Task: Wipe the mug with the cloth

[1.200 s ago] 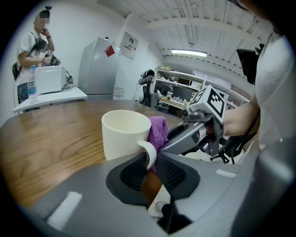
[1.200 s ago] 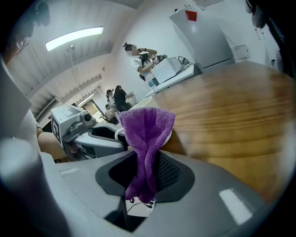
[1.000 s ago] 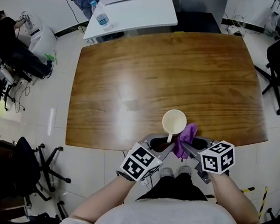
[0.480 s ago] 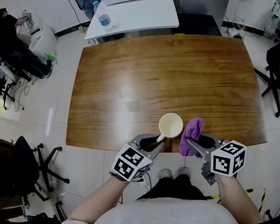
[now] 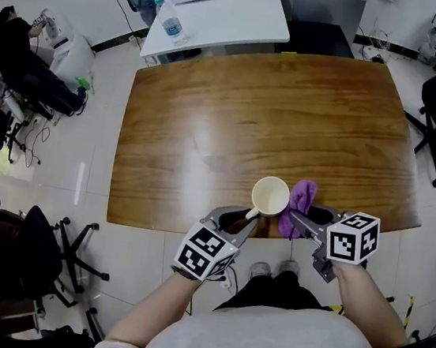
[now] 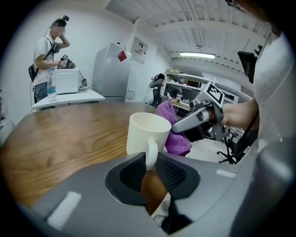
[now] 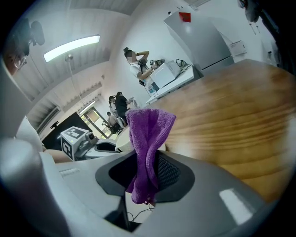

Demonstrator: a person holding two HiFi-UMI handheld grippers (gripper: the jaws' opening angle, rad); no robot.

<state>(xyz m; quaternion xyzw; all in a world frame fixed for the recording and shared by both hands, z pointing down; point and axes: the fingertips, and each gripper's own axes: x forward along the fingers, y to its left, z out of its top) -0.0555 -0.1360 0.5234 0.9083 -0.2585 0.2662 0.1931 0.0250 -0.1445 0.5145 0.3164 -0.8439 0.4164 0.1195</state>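
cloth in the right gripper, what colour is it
Purple. The cloth shows best in the right gripper view, hanging between the jaws.

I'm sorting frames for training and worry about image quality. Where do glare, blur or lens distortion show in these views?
Head view: a pale sheen of glare on the table, wide-angle bowing. Left gripper view: dark rounded corners, mug sharp. Right gripper view: cloth sharp, table behind it soft, ceiling light blown out.

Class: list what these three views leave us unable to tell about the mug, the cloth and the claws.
1. Whether the cloth touches the mug: left gripper view, the mug hides the contact; head view, too small.
2. Most of the mug: right gripper view, behind the cloth.
3. Mug's base: left gripper view, behind the left claw.
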